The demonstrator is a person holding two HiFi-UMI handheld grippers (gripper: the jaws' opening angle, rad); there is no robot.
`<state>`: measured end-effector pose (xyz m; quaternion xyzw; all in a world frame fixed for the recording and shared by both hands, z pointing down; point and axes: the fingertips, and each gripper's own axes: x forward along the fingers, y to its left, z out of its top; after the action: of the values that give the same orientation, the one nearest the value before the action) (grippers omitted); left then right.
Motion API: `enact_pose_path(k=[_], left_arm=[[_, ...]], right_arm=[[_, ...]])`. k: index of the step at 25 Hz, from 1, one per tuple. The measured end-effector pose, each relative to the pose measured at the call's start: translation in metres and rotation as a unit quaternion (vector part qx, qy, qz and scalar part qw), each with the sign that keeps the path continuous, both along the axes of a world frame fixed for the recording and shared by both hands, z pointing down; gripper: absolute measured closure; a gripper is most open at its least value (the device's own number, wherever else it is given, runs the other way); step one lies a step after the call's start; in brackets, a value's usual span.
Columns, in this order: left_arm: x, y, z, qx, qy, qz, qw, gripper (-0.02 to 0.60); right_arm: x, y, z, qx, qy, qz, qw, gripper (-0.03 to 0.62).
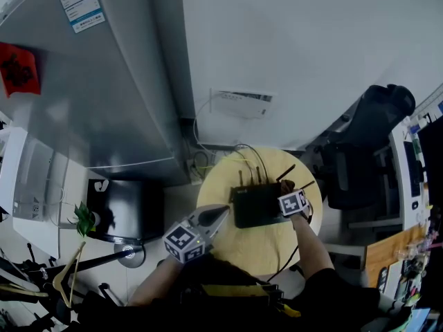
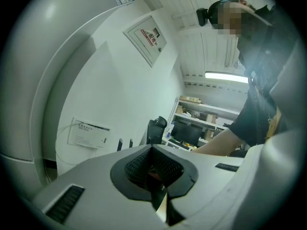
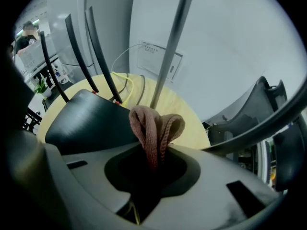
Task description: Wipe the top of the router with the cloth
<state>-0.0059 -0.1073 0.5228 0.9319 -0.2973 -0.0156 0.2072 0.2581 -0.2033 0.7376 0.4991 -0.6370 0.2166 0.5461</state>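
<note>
The router [image 1: 255, 205] sits mid-desk [image 1: 249, 251], antennas [image 1: 257, 173] along its 12 o'clock edge. The right gripper [image 1: 286, 187] is at the router's 3 o'clock edge, clenched on the cloth [image 3: 154, 128]. The left gripper [image 1: 220, 213] is closed with nothing between its jaws, off the router's 9 o'clock side. Bare desk lies at 6 o'clock.

cloth [image 3: 156, 128] runs down out of sight inside the right gripper [image 3: 153, 161] (router [image 3: 91, 121] partly hidden behind it)
</note>
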Motion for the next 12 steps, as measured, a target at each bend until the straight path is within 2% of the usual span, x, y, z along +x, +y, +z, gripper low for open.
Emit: enact_pose_path(k=[3, 6, 8, 12], left_arm=[[0.000, 0.001, -0.002, -0.001, 0.002, 0.002, 1.0000, 0.589], [0.001, 0.003, -0.002, 0.000, 0.001, 0.003, 1.0000, 0.589], [0.001, 0.002, -0.002, 0.005, 0.001, -0.003, 1.0000, 0.589], [0.002, -0.002, -0.006, 0.014, 0.005, -0.015, 0.9998, 0.589]], right_arm=[[0.007, 0.004, -0.011, 0.004, 0.059, -0.009, 0.998, 0.526], [0.007, 0.008, -0.015, 0.013, 0.075, -0.005, 0.997, 0.528], [-0.001, 0.006, -0.017, 0.033, 0.046, 0.003, 0.998, 0.528], [-0.042, 0.000, -0.044, 0.074, -0.054, -0.015, 0.996, 0.528]])
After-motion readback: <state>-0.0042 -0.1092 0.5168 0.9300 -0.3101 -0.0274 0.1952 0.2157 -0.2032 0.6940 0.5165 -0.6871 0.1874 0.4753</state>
